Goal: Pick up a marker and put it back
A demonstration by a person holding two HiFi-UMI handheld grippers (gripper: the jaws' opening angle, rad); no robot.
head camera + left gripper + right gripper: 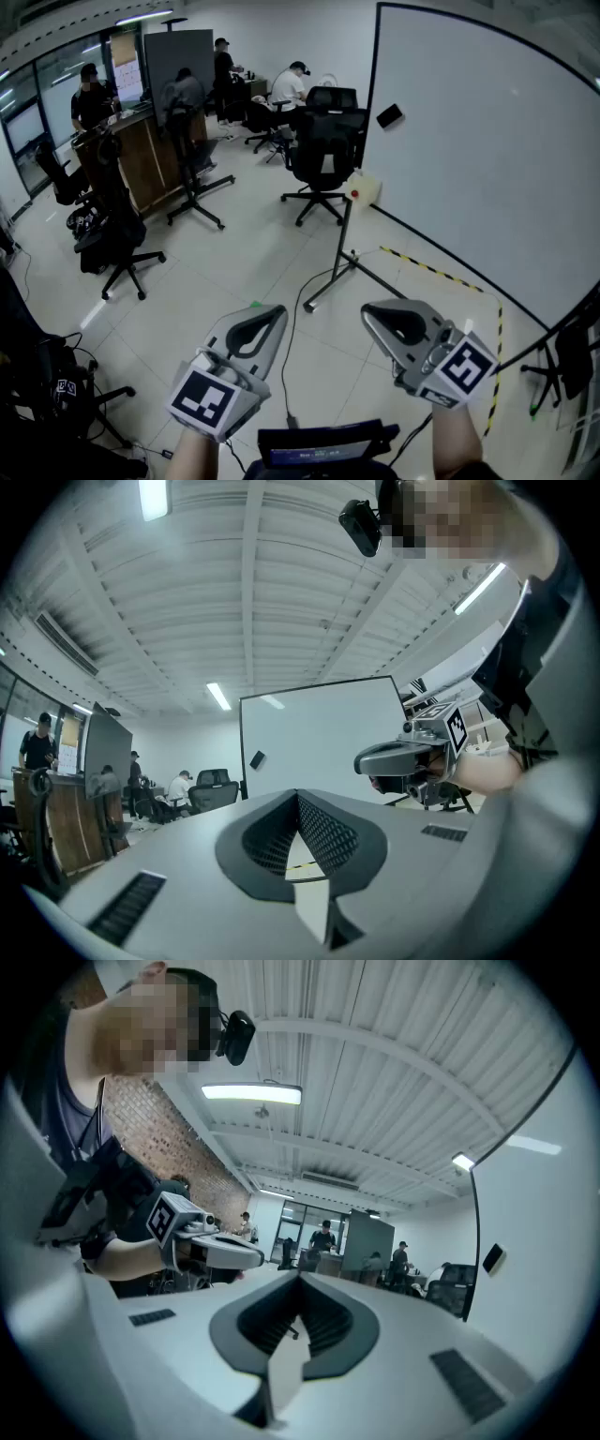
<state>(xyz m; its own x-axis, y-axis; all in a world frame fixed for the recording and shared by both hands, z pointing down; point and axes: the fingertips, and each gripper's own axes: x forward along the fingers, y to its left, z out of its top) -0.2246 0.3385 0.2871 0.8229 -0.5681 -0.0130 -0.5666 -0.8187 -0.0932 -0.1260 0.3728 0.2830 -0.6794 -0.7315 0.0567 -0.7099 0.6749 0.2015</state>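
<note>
I see no marker in any view. A large whiteboard [478,159] stands at the right, with a small black object [389,116] stuck high on it. In the head view my left gripper [278,309] and right gripper [367,312] are held side by side above the floor, pointing forward. Both are shut with nothing between the jaws. The left gripper view shows its jaws [298,799] closed tip to tip, the right gripper [403,758] beside it and the whiteboard [323,733] ahead. In the right gripper view its jaws [300,1283] are closed and the left gripper [220,1249] hangs at the left.
The whiteboard's metal stand [339,258] and yellow-black floor tape [431,267] lie ahead. Black office chairs [323,155] stand behind it, another chair [117,234] at the left. A wooden counter [141,155] and several people are at the back. Cables run across the floor near my feet.
</note>
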